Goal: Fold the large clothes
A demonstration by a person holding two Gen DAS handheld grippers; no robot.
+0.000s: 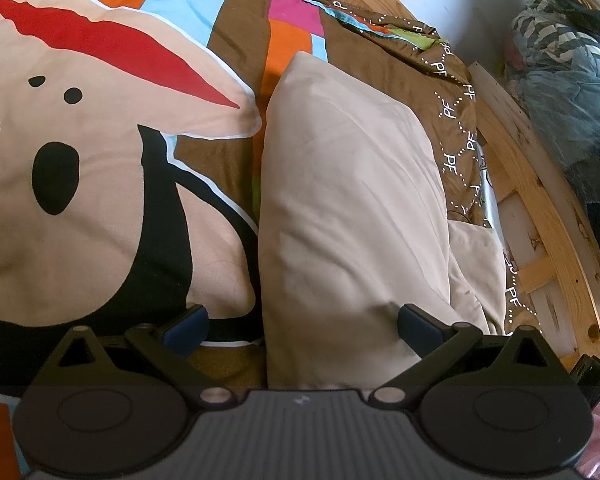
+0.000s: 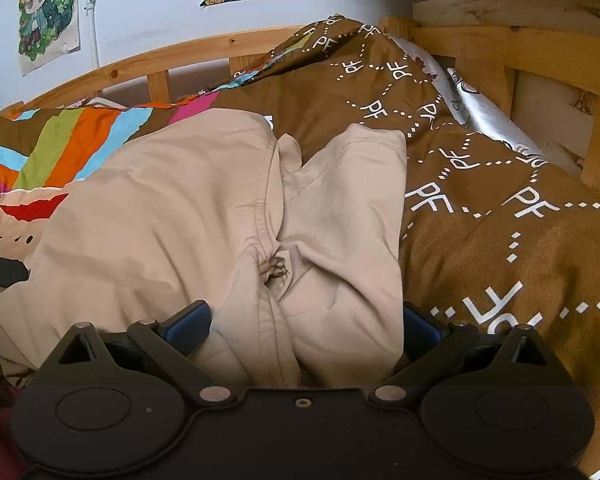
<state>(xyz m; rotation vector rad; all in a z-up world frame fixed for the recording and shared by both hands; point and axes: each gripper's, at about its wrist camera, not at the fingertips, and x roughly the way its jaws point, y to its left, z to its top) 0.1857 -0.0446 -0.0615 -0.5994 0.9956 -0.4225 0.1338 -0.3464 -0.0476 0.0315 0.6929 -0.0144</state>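
Beige trousers (image 2: 204, 216) lie on the duvet (image 2: 500, 240), near bed's right edge. Left gripper (image 1: 300, 330) and right gripper (image 2: 304, 322) both spread wide, empty, straddling cloth. Judged soft, light, floppy; grasp at seam or hem.

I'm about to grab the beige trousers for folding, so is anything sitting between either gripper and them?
Nothing visible. The beige trousers lie bare on the duvet, and the fabric already sits between the open fingers of the left gripper and the right gripper.
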